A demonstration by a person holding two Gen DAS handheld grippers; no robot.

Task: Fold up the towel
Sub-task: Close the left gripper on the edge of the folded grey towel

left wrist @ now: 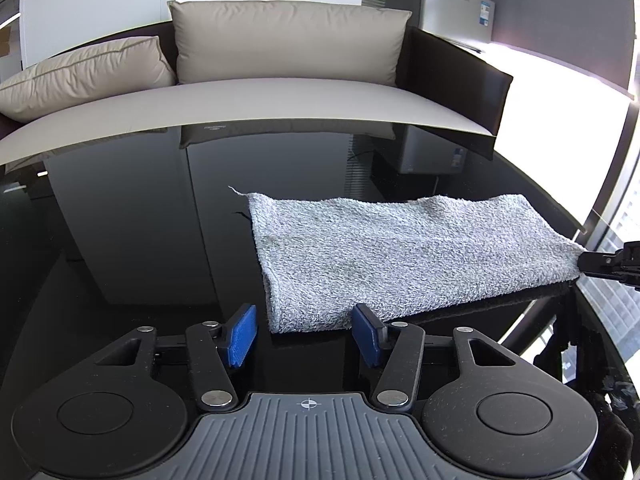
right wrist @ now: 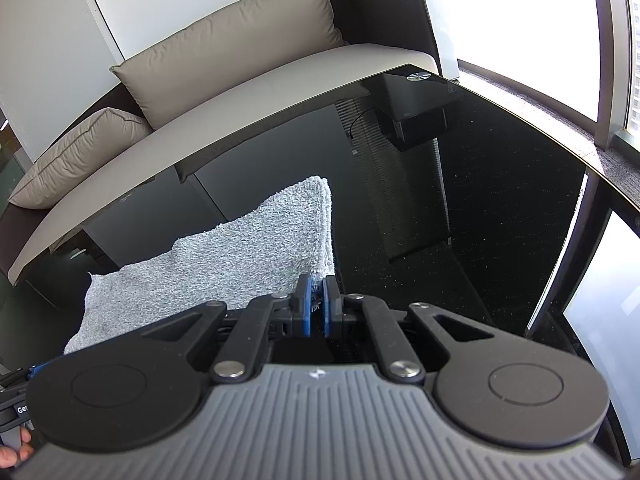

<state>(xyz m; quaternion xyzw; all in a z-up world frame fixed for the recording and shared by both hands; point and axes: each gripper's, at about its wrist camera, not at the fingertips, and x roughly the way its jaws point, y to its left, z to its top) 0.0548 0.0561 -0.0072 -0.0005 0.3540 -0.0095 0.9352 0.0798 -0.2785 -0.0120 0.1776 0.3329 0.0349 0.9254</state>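
- Left gripper (left wrist: 305, 334), bottom centre of its view, gapes wide just short of the grey towel (left wrist: 392, 256).
- Right gripper (right wrist: 317, 309) pinches the towel's corner, seen only in its view.
- Beyond the black table (left wrist: 120, 220), beige cushions (left wrist: 288, 40) fill the upper frame.

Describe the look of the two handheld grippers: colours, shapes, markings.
Both the left gripper and right gripper have matte black linkage arms with silver pivot pins, round black discs at each side, blue ribbed finger pads, and a ribbed grey base plate bearing a small white crosshair mark.
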